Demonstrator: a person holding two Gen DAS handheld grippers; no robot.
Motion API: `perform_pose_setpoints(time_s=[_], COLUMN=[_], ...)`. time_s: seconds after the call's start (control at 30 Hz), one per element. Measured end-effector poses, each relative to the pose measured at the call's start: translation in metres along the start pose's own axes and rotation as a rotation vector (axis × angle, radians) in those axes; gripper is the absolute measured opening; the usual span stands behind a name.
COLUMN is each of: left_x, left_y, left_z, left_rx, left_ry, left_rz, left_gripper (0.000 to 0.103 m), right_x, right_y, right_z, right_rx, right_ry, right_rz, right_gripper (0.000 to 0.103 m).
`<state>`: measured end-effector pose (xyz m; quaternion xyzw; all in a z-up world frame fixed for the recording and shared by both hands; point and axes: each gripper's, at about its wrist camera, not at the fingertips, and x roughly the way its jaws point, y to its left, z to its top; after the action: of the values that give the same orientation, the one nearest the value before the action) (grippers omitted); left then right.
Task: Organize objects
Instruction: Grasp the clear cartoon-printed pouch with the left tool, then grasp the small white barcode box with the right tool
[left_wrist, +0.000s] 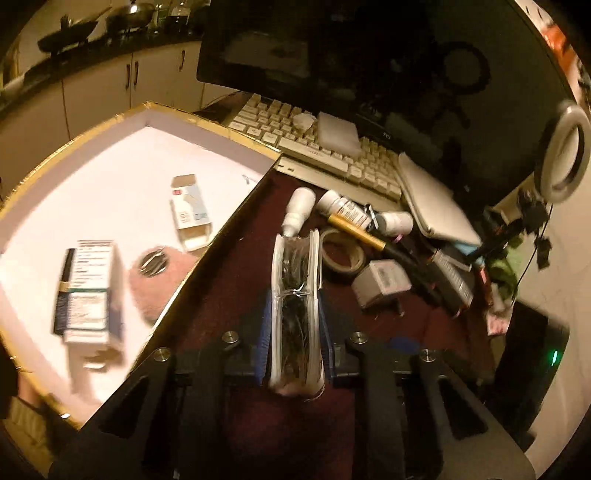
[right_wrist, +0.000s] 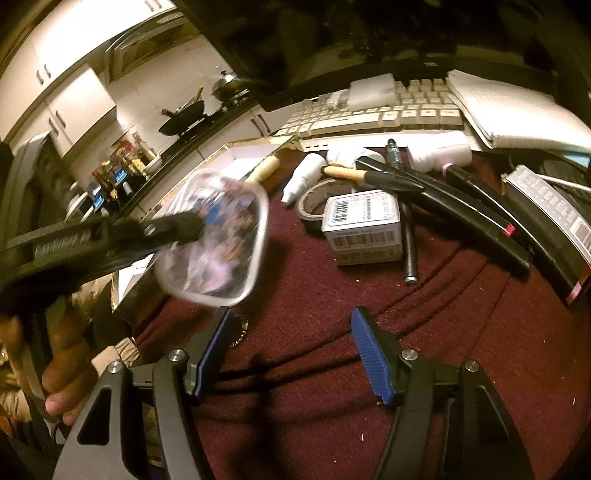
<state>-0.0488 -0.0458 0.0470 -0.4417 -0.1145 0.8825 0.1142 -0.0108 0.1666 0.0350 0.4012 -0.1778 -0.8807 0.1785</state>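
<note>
— Presently logging, left side: left gripper (left_wrist: 295, 314) closing both blue pads on a clear plastic case (left_wrist: 295, 295) of dark, tangled contents, gripping it edge-on between the jaws, lifted above the maroon cloth (left_wrist: 236, 258).

— Lying ahead of those jaws?

— Sitting just beyond the case tip: white dropper bottle (left_wrist: 297, 208), roll of tape (left_wrist: 341, 254), gold-banded pen (left_wrist: 356, 230), small grey box (left_wrist: 380, 282). Resting off to the jaws' left: gold-rimmed white tray (left_wrist: 92, 122), carrying two cartons (left_wrist: 190, 206) and a pink puff (left_wrist: 162, 275).

— Right side?

— Right gripper (right_wrist: 295, 354) hanging wide open, gripping nothing, hovering over bare cloth. Showing up-left of its jaws: the same case, blurred, held aloft. Lying ahead and right: barcoded box (right_wrist: 364, 225), black pens (right_wrist: 443, 199).
</note>
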Motion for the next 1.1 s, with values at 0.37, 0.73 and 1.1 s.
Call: perform_pose_setpoints(time_s=[0.37, 0.73, 1.1], left_x=[-0.009, 0.005, -0.003], left_y=[0.001, -0.008, -0.010], left_z=[-0.016, -0.018, -0.026], left_rx=[0.079, 0.106, 0.111], left_ry=[-0.001, 0.009, -0.030], left_rz=[0.010, -0.026, -0.007], left_gripper=[0.022, 0.023, 0.022], right_x=[-0.002, 0.025, -0.006], right_y=[0.000, 0.000, -0.010], right_z=[0.037, 0.046, 0.032], right_rx=[0.007, -0.062, 0.029], right_ry=[-0.085, -0.051, -0.099], right_rz=[-0.197, -0.312, -0.145], right_gripper=[0.066, 0.048, 0.047])
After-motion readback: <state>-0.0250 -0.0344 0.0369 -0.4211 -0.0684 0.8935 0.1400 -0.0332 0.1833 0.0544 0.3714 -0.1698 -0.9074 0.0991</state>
